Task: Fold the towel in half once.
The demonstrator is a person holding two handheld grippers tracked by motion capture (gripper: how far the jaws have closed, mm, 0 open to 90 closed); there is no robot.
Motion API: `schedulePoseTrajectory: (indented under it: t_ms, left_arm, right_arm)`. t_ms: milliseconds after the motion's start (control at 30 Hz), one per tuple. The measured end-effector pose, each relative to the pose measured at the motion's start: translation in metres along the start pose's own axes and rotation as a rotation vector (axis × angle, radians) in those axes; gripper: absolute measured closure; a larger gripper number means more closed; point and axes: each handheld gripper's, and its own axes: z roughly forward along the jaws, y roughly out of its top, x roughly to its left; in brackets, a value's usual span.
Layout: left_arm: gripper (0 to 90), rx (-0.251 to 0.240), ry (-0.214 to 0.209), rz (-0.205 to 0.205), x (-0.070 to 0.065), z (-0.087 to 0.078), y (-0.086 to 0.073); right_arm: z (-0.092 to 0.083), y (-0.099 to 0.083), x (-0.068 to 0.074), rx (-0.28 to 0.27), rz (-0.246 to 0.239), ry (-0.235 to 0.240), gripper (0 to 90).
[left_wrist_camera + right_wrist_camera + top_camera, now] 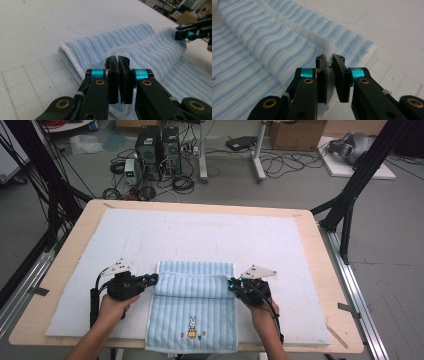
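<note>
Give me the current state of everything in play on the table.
Towel: partly folded, far edge lifted and curled over, near end hanging off the table.
Left gripper: shut on the towel's left corner.
Right gripper: shut on the towel's right corner.
White mat: lying flat under the towel.

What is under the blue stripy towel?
Under the towel lies the white mat on the wooden table. The towel's folded-over part covers more of its own cloth; anything beneath stays hidden.
</note>
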Motion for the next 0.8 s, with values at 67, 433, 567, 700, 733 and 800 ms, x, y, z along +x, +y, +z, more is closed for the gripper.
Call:
schedulePoseTrajectory:
  t_ms: [67,433,567,700,733,800]
  left_arm:
    - [86.2,0.021,-0.006,0.003,-0.002,-0.002,-0.003]
    - [52.9,-0.005,0.095,-0.068,0.017,-0.008,0.005]
    - [56.9,0.015,0.087,-0.078,0.025,0.003,0.008]
    - [63.9,0.045,0.091,-0.054,0.027,0.021,0.01]
    - [64.2,0.045,0.1,-0.055,0.028,0.024,0.01]
    - [63.9,0.064,0.104,-0.048,0.029,0.03,0.011]
  right_arm:
    - [-0.002,-0.003,0.002,0.013,0.002,0.007,81.8]
    - [-0.013,-0.006,-0.006,-0.034,0.12,-0.018,54.3]
    - [-0.008,-0.003,-0.018,-0.055,0.151,-0.056,54.7]
    - [0.002,-0.001,-0.024,-0.034,0.15,-0.058,56.9]
    - [0.004,-0.001,-0.025,-0.033,0.149,-0.059,57.8]
    - [0.008,0.0,-0.028,-0.027,0.152,-0.053,59.2]
